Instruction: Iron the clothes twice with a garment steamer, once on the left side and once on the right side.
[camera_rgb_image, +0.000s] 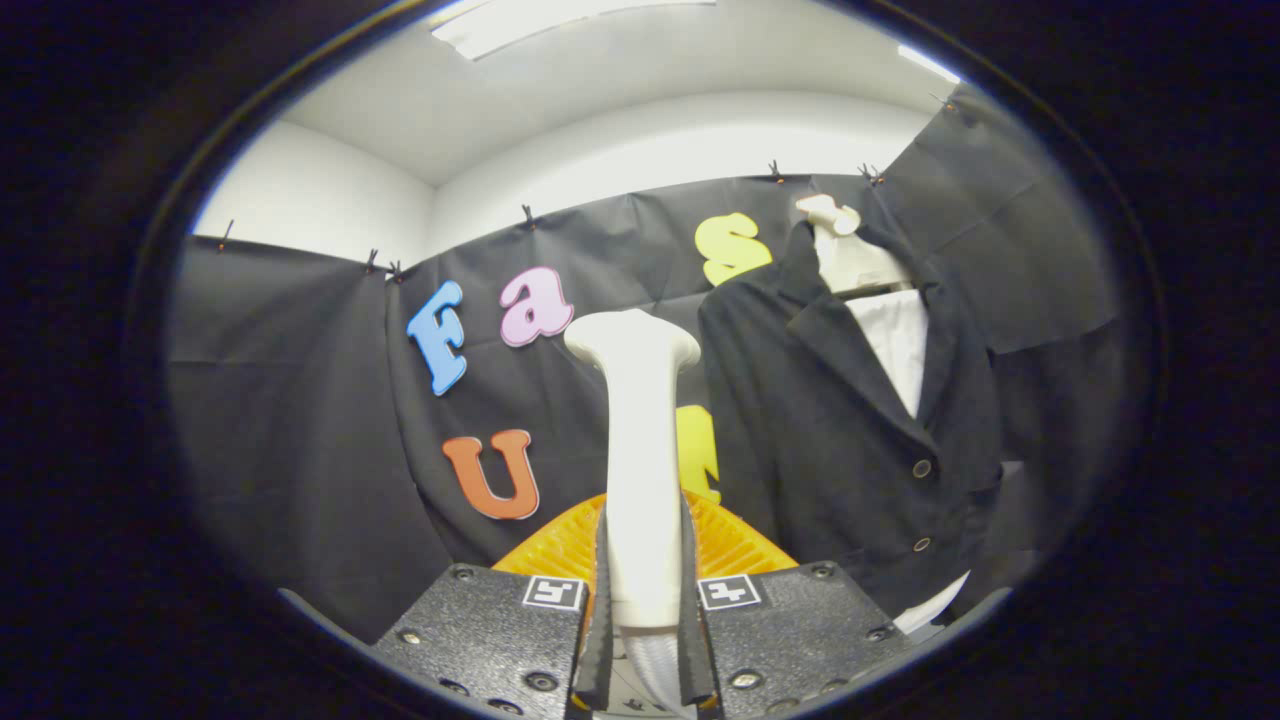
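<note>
In the gripper view, our claw (642, 620) is clamped on the steamer (640, 450) handle, upright between the fingers. The jacket (840, 420) hangs beyond, to the right. We reckon a loose hold could tilt the head.

Recording booth: black cloth wall (300, 400), dressed mannequin (850, 260)
</note>
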